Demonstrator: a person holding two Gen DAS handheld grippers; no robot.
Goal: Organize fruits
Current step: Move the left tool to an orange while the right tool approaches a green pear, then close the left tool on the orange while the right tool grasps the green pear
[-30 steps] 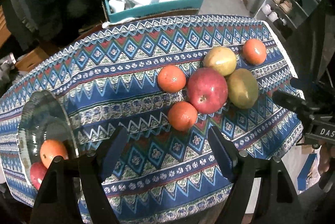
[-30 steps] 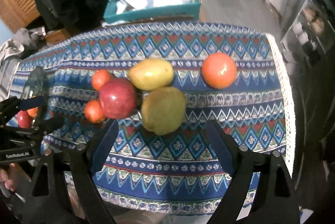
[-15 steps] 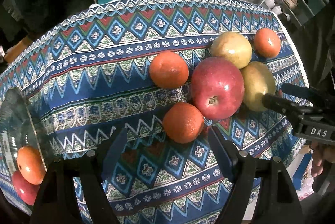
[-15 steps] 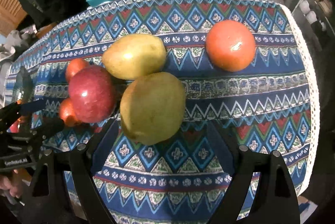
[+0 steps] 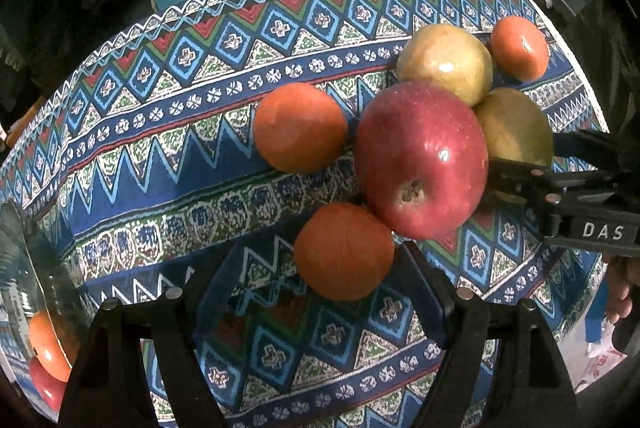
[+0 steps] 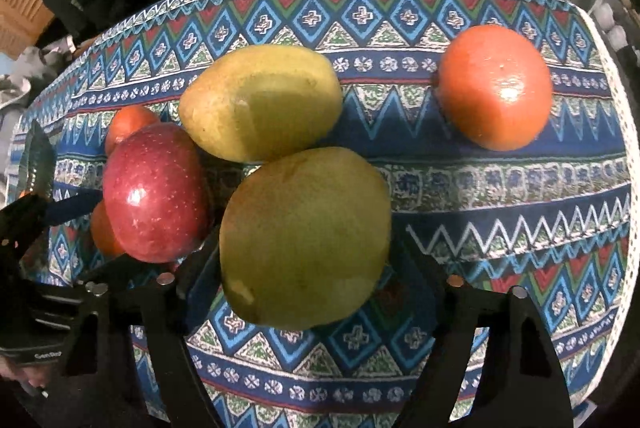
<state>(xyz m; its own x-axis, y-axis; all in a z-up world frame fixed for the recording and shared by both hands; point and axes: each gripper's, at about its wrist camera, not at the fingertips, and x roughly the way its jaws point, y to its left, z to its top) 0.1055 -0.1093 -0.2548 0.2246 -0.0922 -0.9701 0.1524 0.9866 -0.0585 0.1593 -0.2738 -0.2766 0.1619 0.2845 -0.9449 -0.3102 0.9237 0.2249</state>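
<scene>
Both tongs spread wide, nothing gripped. Landmark: the red apple (image 5: 420,159), in the middle of the fruit cluster on the patterned tablecloth (image 5: 168,131).

Left gripper (image 5: 320,292) lines up on the near orange (image 5: 344,252), which sits just in front of the apple and looks to be touching it. The orange lies between the two finger pads, its near half already inside the gap. Second orange (image 5: 300,127) sits to the apple's left, just apart from it.

Right gripper (image 6: 308,280) frames the green pear (image 6: 304,236), which presses against the apple's right side. Yellower pear (image 6: 260,101) lies behind both, touching. A lone orange (image 6: 494,87) rests well off to the right of the apple.

Glass plate (image 5: 24,260) far to the apple's left, at the table edge, already holds an orange and a red fruit.

Judgement: both hands at the approach stage, grasp not yet made. To do it well: seat each fruit deep between the pads, close across the widest part, squeeze gently. Lift straight up, since crowded neighbours may roll. The pear's smooth tapered skin could slip.
</scene>
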